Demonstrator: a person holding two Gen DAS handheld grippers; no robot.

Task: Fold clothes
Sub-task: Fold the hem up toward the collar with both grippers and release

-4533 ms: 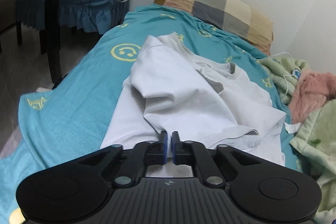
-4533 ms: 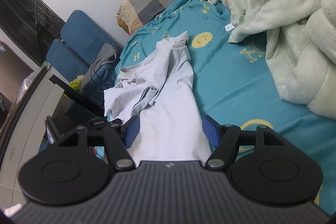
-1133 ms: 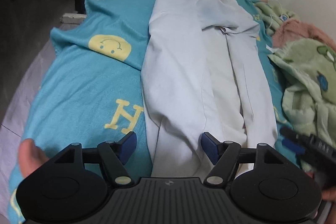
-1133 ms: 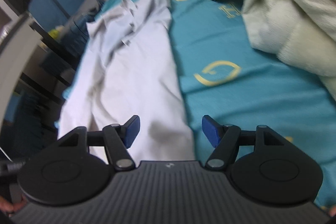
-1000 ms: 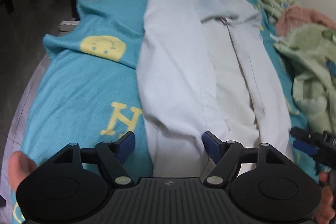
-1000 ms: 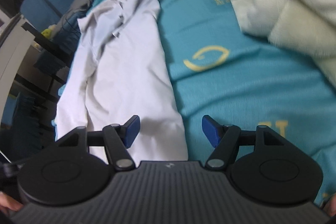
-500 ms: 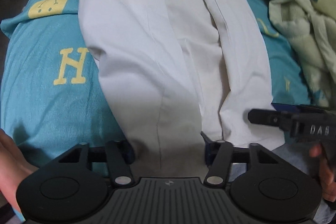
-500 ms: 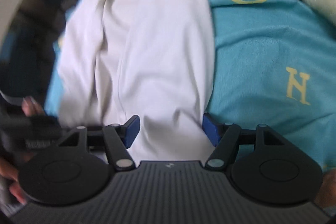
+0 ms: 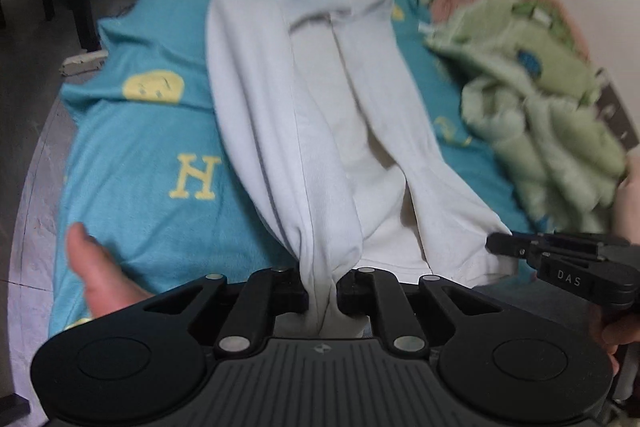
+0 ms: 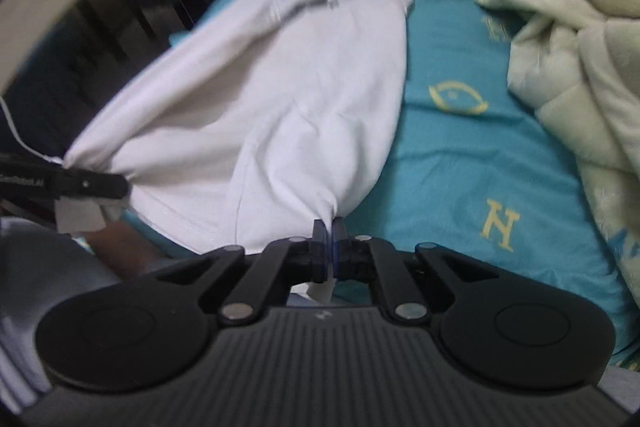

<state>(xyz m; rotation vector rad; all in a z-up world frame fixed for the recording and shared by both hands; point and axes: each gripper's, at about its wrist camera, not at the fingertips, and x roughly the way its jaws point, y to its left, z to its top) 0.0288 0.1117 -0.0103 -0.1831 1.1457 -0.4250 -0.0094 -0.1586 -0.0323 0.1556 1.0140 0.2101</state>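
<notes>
left wrist: left claw [image 9: 322,291] pinching shirt [image 9: 320,131] hem; right claw [image 10: 330,247] likewise; collar blurred.

You are pinching the white shirt's [image 9: 312,131] near hem in both tools: your left gripper [image 9: 322,289] is clamping its left corner, your right gripper [image 10: 330,251] its right corner, with your bare hand [image 9: 96,271] showing left of the shirt.

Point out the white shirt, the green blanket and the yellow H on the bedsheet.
white shirt [image 9: 316,131], left wrist view, on its folded body.
green blanket [image 9: 544,115], left wrist view, on its fluffy middle.
yellow H [image 9: 197,175], left wrist view, on the letter's crossbar.
</notes>
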